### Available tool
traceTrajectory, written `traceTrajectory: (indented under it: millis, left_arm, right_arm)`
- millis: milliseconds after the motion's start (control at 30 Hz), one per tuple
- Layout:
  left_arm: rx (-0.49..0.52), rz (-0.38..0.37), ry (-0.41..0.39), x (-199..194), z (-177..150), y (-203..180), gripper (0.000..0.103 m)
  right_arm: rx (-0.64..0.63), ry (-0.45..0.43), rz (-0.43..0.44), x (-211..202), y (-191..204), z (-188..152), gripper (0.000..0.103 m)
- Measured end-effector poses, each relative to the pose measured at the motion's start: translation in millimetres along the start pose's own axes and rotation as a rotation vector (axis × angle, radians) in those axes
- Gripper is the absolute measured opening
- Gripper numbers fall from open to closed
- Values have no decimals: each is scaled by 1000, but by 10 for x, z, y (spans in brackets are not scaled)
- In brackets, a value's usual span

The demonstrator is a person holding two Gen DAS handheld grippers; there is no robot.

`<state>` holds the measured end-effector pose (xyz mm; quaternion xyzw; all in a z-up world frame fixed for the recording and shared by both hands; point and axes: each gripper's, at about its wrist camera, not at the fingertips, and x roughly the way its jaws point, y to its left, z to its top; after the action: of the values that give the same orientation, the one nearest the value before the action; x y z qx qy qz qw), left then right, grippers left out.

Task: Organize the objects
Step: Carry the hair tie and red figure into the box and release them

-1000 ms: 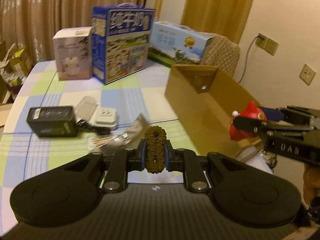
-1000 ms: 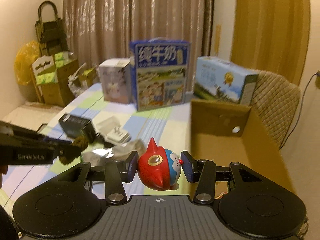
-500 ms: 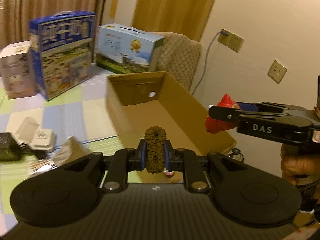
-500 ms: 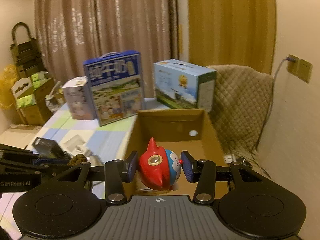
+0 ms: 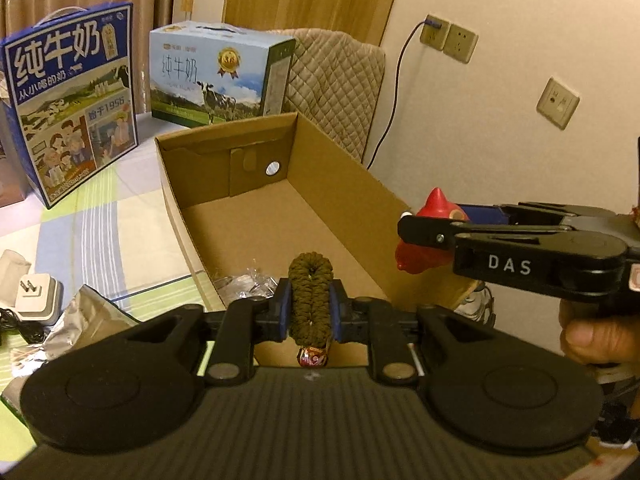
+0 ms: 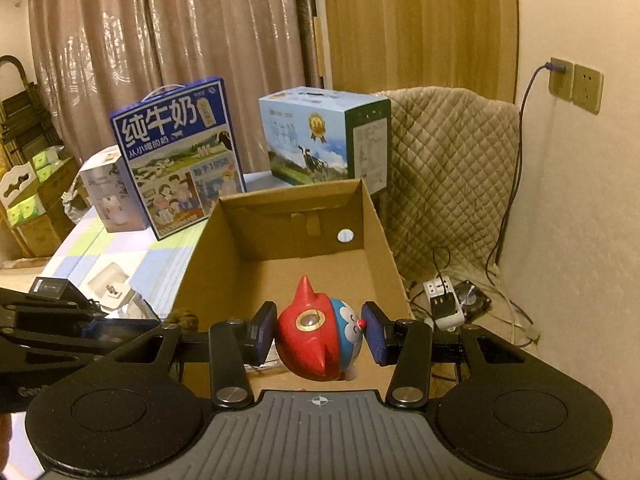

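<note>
An open cardboard box (image 5: 240, 224) (image 6: 280, 276) stands on the checked tablecloth. Over its near end hangs my left gripper (image 5: 310, 308), with a brown braided loop (image 5: 310, 292) upright between its blue pads. The jaws are opening, and the pads still touch the loop. My right gripper (image 6: 318, 330) is shut on a red and blue cartoon toy (image 6: 316, 336), also above the near end. In the left wrist view the right gripper (image 5: 424, 226) and toy (image 5: 438, 210) hover over the box's right wall. The left gripper (image 6: 168, 322) enters the right wrist view from the left.
Clear wrapping (image 5: 248, 280) and a small red wrapped item (image 5: 314, 356) lie in the box. Two milk cartons (image 5: 72, 100) (image 5: 216, 72) stand behind it. A white plug (image 5: 36, 294) and foil pouch (image 5: 92, 312) lie left. A quilted chair (image 6: 448, 168) and floor power strip (image 6: 442, 304) are right.
Both grippers have travelled right, from over the tablecloth to above the box's near end, each carrying its object. The left pads now stand slightly wider around the loop.
</note>
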<state>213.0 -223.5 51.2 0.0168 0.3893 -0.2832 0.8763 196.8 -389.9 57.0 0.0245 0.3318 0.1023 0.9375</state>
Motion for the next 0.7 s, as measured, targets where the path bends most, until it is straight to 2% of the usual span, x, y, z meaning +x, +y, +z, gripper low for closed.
traceTrajectory:
  millis: [33,267,433,600,700]
  left_arm:
    - [-4,8,-1,27,-2,6,28]
    - [-16,22,-7,32,-9,89,30]
    - [-29,11,-5,24,-8,129,39]
    - [-25,22,-19,-30,-10,131,39]
    - [-25,39,-32,-90,-9,144,46]
  right_arm:
    - [2,3,1,32,-11,-2,43]
    - [10,17,-2,104,-61,-48,43]
    - [15,16,-1,113,-58,-58,43]
    - [17,13,-1,97,-63,-51,43]
    - [17,17,1,102,-65,-48,44]
